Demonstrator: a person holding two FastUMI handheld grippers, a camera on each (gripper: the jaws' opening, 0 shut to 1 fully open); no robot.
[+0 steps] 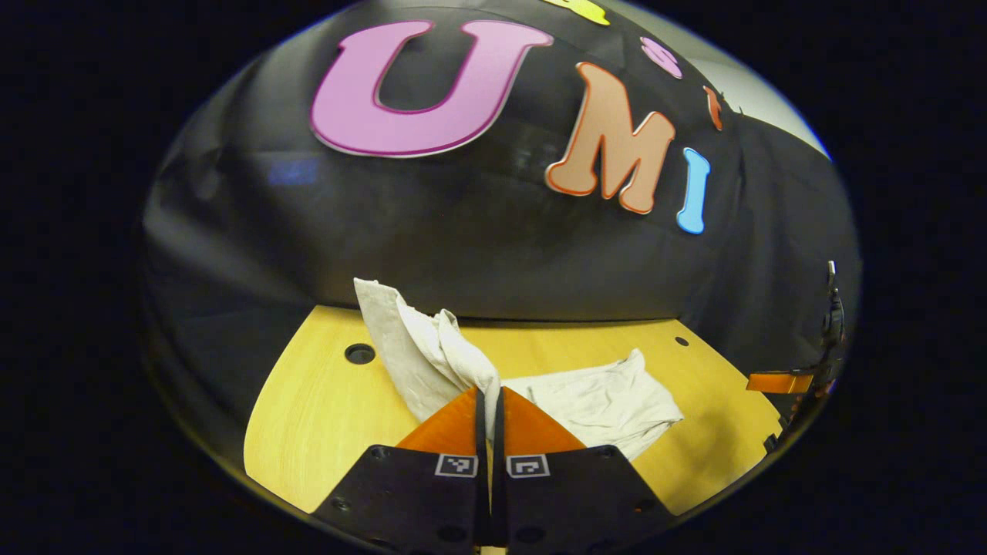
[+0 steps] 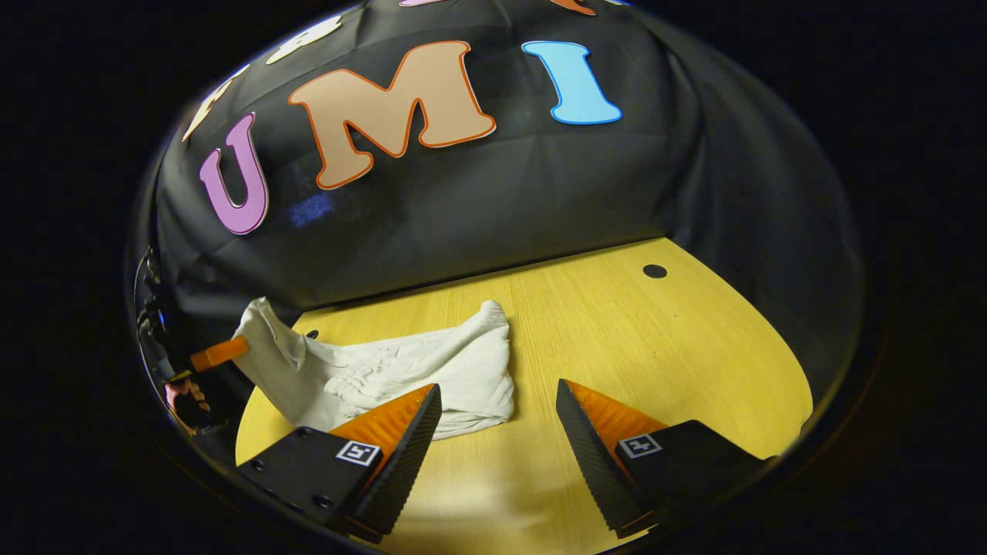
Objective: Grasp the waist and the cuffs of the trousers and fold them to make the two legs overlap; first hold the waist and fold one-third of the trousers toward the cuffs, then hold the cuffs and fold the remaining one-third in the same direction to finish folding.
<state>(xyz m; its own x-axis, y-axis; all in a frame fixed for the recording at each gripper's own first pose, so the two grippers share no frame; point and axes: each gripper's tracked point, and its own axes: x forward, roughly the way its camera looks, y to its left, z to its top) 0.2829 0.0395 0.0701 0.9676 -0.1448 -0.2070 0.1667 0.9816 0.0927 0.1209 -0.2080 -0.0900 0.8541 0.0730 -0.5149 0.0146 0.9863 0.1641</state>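
Left gripper (image 1: pixel 489 401): clamped on a lifted fold of the trousers (image 1: pixel 601 401).
Right gripper (image 2: pixel 497 401): fingers spread, holding nothing, above the table (image 2: pixel 655 347).
Trousers: crumpled, far left.

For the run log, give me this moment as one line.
left tongs: shut on trousers, lifting one end | right tongs: open, empty | table: trousers bunched

Yellow wooden table (image 2: pixel 655 347) with holes, seemingly against black cloth wall (image 2: pixel 501 200).

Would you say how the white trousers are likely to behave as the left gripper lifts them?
Probably floppy: the trousers droop in folds from the left gripper. Likely light, since one pinch holds the cloth up. The rest may drag across the table.
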